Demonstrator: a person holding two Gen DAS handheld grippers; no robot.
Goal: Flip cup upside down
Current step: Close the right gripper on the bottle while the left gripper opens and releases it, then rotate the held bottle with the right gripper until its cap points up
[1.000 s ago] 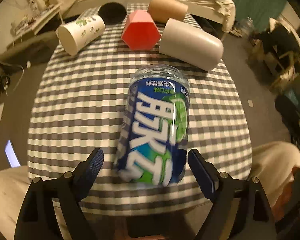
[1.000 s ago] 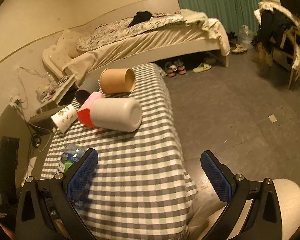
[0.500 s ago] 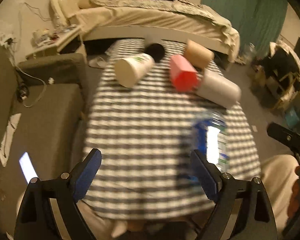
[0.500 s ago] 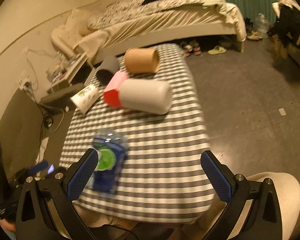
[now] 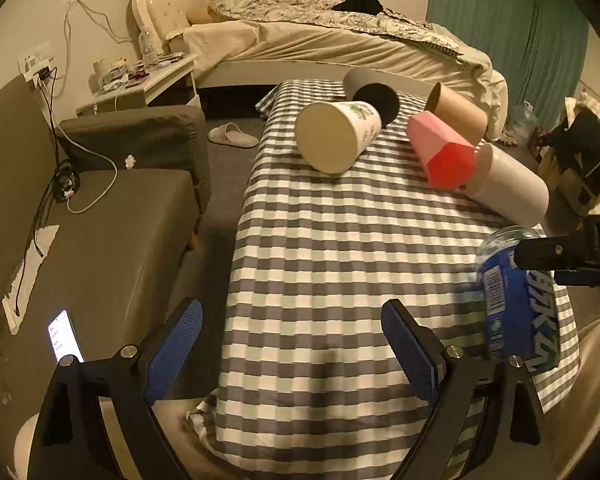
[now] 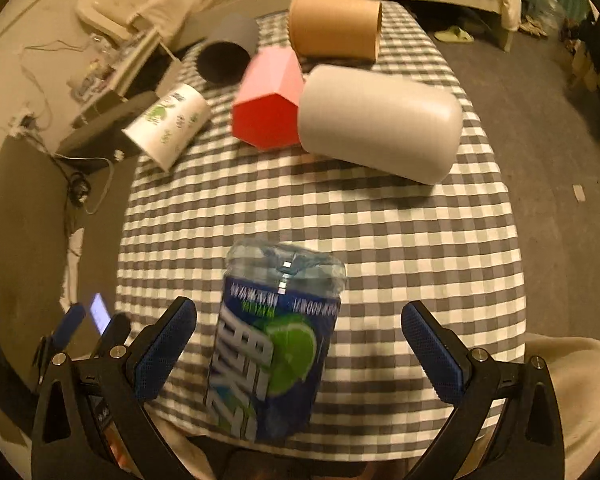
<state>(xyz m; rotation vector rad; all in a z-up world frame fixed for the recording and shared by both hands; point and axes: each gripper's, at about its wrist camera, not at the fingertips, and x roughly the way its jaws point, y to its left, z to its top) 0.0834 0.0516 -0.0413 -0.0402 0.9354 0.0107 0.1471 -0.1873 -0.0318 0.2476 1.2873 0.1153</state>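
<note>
Our right tongs (image 6: 298,356) gape around the cup (image 6: 274,344), its long axis running straight ahead between the pads; left tongs (image 5: 292,352) gape, empty, further off.

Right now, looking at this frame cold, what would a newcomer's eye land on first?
Probably the blue-labelled clear plastic cup with a lime picture, standing at the near edge of the grey-and-white checked tablecloth, between the open fingers of the right hand-held gripper. Next, the cluster of toppled cups at the far end, above all the faceted pink-red plastic cup lying against a big pale grey cylindrical cup.
</note>
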